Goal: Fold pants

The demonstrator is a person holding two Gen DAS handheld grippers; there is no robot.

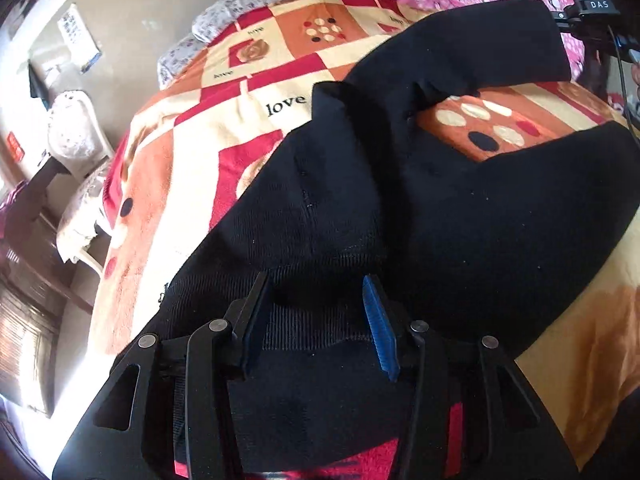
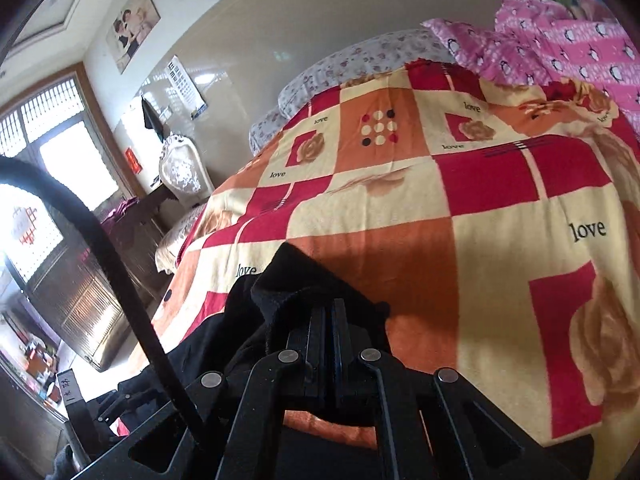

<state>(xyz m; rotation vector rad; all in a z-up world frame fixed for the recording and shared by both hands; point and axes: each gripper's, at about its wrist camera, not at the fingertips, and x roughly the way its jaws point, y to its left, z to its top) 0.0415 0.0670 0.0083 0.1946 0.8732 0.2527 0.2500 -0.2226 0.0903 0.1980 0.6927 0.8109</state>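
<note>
We see the bed (image 2: 460,216) under its checked blanket, and the black pants (image 1: 420,208) spread over its near part, legs running away from us in a V. Our left gripper (image 1: 320,304) is open, its fingers (image 1: 378,316) straddling the ribbed waistband. Our right gripper (image 2: 328,320) is clamped on a pants edge, likely the nearer one to lead the fold.
</note>
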